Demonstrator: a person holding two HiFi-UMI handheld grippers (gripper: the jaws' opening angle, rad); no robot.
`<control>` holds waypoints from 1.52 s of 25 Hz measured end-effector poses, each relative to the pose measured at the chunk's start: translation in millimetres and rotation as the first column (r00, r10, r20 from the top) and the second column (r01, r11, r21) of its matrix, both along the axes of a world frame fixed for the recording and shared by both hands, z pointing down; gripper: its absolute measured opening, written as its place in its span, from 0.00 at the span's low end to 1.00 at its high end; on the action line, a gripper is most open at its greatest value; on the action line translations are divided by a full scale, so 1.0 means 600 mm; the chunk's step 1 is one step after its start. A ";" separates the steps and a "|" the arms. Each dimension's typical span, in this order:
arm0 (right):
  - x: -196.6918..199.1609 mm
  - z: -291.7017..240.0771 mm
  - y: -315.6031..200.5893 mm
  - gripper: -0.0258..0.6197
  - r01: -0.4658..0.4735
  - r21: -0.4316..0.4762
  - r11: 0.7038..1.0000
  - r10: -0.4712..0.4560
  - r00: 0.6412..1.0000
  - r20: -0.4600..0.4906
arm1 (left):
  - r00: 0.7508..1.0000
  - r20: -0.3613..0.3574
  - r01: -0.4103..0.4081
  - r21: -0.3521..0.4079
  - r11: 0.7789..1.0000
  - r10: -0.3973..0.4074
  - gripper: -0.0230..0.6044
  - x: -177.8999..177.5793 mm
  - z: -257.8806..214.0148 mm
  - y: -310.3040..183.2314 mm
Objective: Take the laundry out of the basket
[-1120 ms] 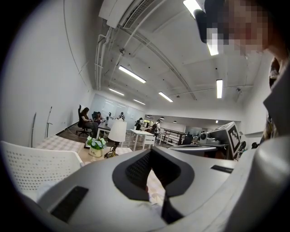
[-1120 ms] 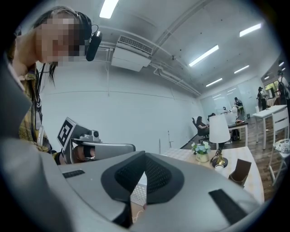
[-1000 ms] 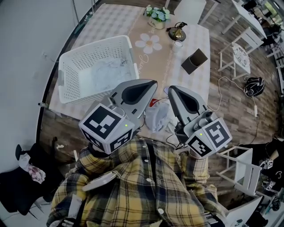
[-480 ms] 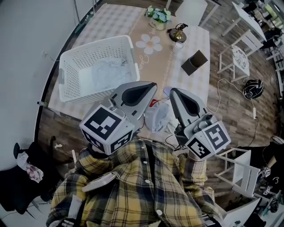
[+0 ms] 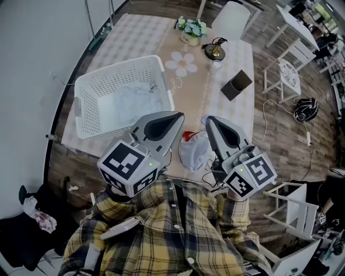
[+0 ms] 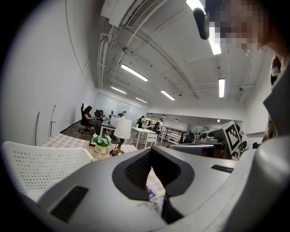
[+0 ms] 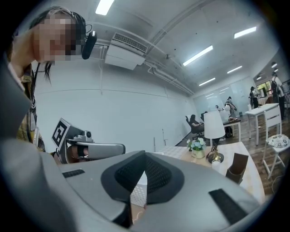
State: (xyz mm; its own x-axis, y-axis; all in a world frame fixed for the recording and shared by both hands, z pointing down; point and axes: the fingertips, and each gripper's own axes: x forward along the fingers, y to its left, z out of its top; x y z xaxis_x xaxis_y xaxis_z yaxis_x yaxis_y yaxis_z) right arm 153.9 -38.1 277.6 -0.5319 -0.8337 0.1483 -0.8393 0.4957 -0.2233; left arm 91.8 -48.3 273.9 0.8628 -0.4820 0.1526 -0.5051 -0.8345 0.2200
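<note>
White wall point(image 5: 32, 64) on the left, wood-plank floor point(image 5: 280, 129) on the right. Long surface point(image 5: 135, 32) with a checked cloth and a beige runner point(image 5: 188, 91) with a daisy print. On it: flower pot point(image 5: 191, 28), small lamp point(image 5: 215, 49), brown box point(image 5: 236, 85). One white chair point(image 5: 232, 12) at the far end, another chair point(image 5: 294, 67) to the right. Black helmet-like thing point(image 5: 305, 108) and a cable point(image 5: 269, 110) on the floor. Ceiling has strip lights point(image 6: 134, 72), pipes point(image 6: 154, 45) and an air-conditioning unit point(image 7: 124, 45). Far desks point(image 6: 136, 131) with seated people point(image 6: 88, 118).

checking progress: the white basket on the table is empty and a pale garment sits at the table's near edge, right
Not empty: the head view shows pale laundry lying in the white basket. The rest stands: the basket is on the table, and a pale garment sits at its near edge.
</note>
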 end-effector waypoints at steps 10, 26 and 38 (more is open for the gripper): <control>-0.107 -0.002 -0.087 0.03 -0.013 -0.031 0.999 0.012 0.999 -0.029 | 1.000 0.013 0.023 -0.017 1.000 -0.023 0.07 -0.125 -0.012 -0.089; -0.289 0.068 -0.237 0.11 -0.018 -0.190 0.982 -0.008 0.991 -0.135 | 0.993 0.116 0.009 -0.105 0.994 0.003 0.09 -0.278 0.064 -0.277; -0.338 0.136 -0.289 0.12 0.043 -0.317 0.948 -0.122 0.964 -0.237 | 0.966 0.228 -0.079 -0.194 0.978 0.123 0.11 -0.295 0.174 -0.340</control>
State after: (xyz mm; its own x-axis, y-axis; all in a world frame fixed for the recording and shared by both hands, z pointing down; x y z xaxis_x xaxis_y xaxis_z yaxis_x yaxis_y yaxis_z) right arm -48.7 -211.4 359.3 -0.5091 -0.6811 0.5262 -0.8466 0.5066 -0.1634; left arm -85.2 -252.4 378.2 0.8335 -0.3391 0.4361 -0.4765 -0.8408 0.2569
